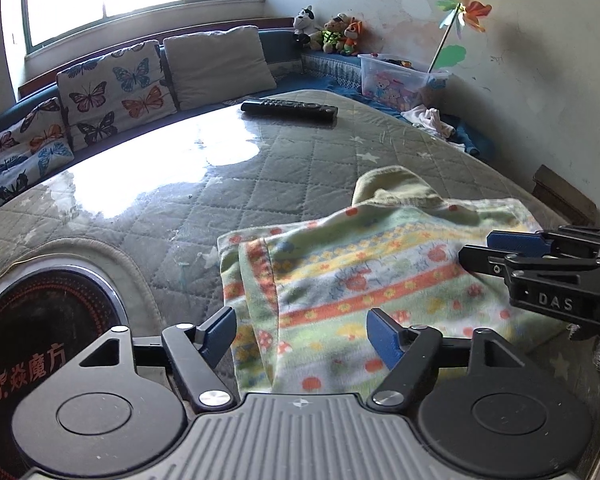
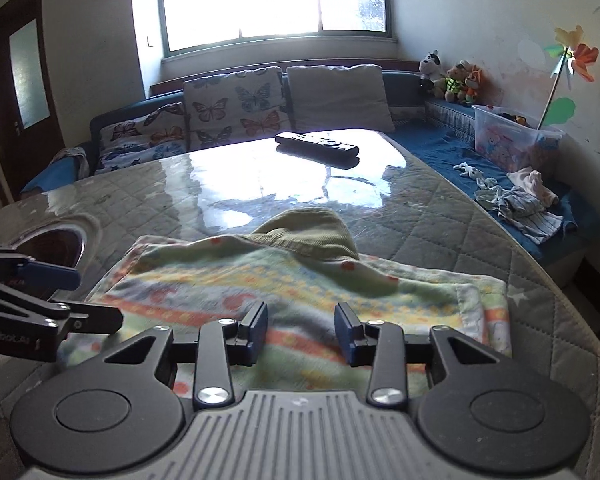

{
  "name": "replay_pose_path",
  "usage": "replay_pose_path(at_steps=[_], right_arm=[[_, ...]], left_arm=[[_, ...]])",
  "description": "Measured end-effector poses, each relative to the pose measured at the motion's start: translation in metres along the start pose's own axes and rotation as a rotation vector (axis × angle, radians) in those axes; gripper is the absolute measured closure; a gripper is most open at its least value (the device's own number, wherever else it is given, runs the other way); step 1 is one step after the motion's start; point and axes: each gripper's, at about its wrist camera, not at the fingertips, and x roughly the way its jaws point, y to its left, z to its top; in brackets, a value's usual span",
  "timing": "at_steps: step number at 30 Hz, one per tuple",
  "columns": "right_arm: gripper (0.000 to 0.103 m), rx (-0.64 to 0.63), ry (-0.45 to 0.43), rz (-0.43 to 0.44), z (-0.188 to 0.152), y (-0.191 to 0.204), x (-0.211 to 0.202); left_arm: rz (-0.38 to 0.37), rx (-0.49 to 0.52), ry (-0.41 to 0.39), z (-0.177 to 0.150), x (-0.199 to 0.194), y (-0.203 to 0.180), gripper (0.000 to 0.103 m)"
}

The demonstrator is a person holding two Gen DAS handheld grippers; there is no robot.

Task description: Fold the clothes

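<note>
A folded child's garment point(image 1: 360, 280) with orange, yellow and green stripes and mushroom prints lies on the quilted table top point(image 1: 260, 184). An olive ribbed part point(image 1: 392, 188) sticks out at its far edge. My left gripper point(image 1: 302, 336) hovers open over the garment's near left part, with the cloth below its blue pads. My right gripper point(image 2: 302, 332) is open too, above the garment point(image 2: 300, 280) near its front edge. Each gripper shows in the other's view: the right gripper point(image 1: 480, 246) over the garment's right side, the left gripper point(image 2: 88, 296) at its left edge.
A black remote point(image 1: 288, 109) lies at the table's far side. A round cooker plate point(image 1: 40, 320) is set into the table at the near left. Butterfly cushions point(image 1: 112, 88), plush toys point(image 1: 332, 32), a plastic bin point(image 2: 512, 140) and loose clothes point(image 2: 520, 200) sit on the bench around.
</note>
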Motion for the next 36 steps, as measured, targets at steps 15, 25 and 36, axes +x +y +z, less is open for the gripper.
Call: replay_pose_path(at_steps=[15,25,36], right_arm=[[0.04,-0.007,-0.012,0.0,-0.035,0.021,-0.034],[0.018,0.016,-0.035,-0.022,-0.053,0.026,-0.056],[0.0,0.069,-0.033,-0.081,-0.065,0.022,-0.067]], left_arm=[[0.01,0.0,0.006,-0.018,-0.006,-0.001,0.009],[0.016,-0.004,-0.005,-0.03,-0.018,0.002,0.0],[0.013,0.003,-0.022,-0.046,-0.032,0.001,0.0]])
